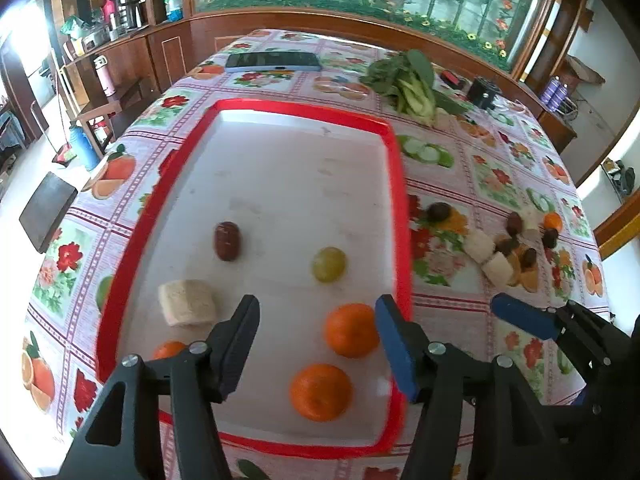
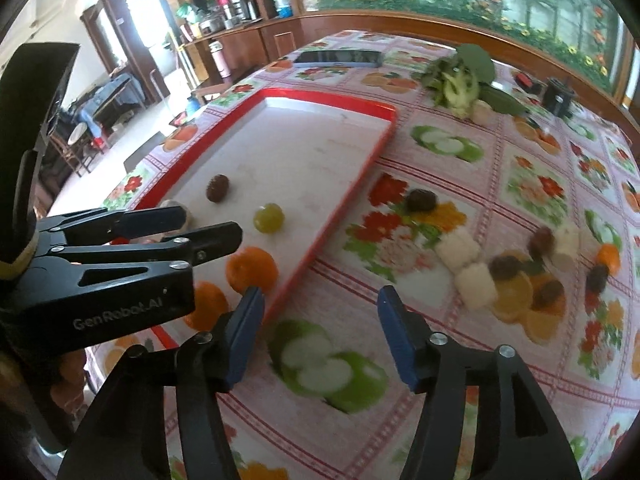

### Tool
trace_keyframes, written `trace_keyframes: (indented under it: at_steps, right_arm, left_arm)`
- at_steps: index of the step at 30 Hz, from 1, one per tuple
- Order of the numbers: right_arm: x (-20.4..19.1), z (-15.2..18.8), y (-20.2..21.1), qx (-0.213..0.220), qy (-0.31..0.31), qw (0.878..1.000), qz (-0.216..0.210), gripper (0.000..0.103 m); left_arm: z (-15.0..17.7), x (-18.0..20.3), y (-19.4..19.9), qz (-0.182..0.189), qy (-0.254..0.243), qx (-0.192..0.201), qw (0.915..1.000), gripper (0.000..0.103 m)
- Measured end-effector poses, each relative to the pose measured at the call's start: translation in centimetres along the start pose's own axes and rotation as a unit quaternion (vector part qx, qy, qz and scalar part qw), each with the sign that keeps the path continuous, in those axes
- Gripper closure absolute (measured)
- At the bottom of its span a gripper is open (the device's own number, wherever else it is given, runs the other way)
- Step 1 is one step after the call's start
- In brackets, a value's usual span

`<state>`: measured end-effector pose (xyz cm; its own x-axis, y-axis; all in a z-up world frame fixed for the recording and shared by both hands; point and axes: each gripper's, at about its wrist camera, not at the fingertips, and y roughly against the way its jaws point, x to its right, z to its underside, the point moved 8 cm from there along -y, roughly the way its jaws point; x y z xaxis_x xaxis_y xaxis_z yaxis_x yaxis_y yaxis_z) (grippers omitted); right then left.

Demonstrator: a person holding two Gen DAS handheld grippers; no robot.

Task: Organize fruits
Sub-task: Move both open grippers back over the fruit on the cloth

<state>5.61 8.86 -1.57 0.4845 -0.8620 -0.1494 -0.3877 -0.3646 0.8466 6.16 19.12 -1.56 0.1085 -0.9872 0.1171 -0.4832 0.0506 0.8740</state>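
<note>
A red-rimmed white tray holds a dark red date, a green grape, a pale cake piece and three oranges. My left gripper is open and empty above the tray's near end, beside the oranges. My right gripper is open and empty over the tablecloth, right of the tray. More fruit lies on the cloth at the right: a dark date, white cake pieces, several dates and a small orange.
Leafy greens and a phone lie at the table's far end. A black box stands at the far right. Chairs and a blue bottle stand on the floor at the left.
</note>
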Motion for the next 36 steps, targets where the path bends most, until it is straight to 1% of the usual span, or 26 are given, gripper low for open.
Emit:
trace_keyframes:
  at_steps: [2,4,7,10,12,15,21,23,25,29,33,36]
  right_arm:
    - [1.2,0.5,0.7,0.008,-0.014,1.000,0.009,0.028]
    - [2.4,1.0,1.2,0.010,-0.026,0.999,0.015,0.027]
    - [4.0,1.8,1.6,0.010,-0.043,0.999,0.024,0.026]
    - [5.9,2.9,2.3,0.010,-0.062,0.997,0.041,0.024]
    - [7.2,3.5,2.9,0.012,-0.074,0.996,0.051,0.021]
    - [9.0,4.4,3.8,0.016,-0.093,0.993,0.065,0.019]
    - [13.4,6.7,5.4,0.021,-0.139,0.987,0.084,0.018]
    - [14.5,7.2,5.7,0.021,-0.150,0.985,0.088,0.018]
    - [15.5,7.9,6.1,0.023,-0.161,0.983,0.090,0.018]
    - [17.5,9.0,6.9,0.025,-0.177,0.979,0.097,0.018]
    - [19.2,9.9,7.5,0.028,-0.188,0.976,0.104,0.018]
    - [20.9,10.4,7.9,0.030,-0.197,0.974,0.109,0.018]
  left_arm:
    - [0.2,1.0,0.3,0.002,-0.005,0.001,1.0000,0.036]
    - [0.4,2.1,0.5,0.002,-0.013,0.004,0.9999,0.032]
    - [0.7,3.6,0.8,0.007,-0.023,0.005,0.9997,0.030]
    - [1.0,5.4,1.0,0.015,-0.030,0.003,0.9994,0.029]
    - [1.3,6.7,1.0,0.021,-0.037,0.000,0.9991,0.028]
    - [1.6,8.5,0.9,0.029,-0.045,-0.005,0.9986,0.026]
    - [2.9,12.0,0.5,0.037,-0.060,-0.020,0.9973,0.022]
    - [3.5,13.0,0.3,0.033,-0.069,-0.028,0.9967,0.022]
    - [3.9,13.9,0.2,0.024,-0.082,-0.026,0.9960,0.022]
    - [4.9,15.9,-0.5,0.024,-0.109,-0.040,0.9930,0.022]
    - [5.1,17.0,-0.4,0.026,-0.113,-0.029,0.9928,0.022]
    - [5.1,17.3,-0.7,0.036,-0.104,-0.034,0.9934,0.022]
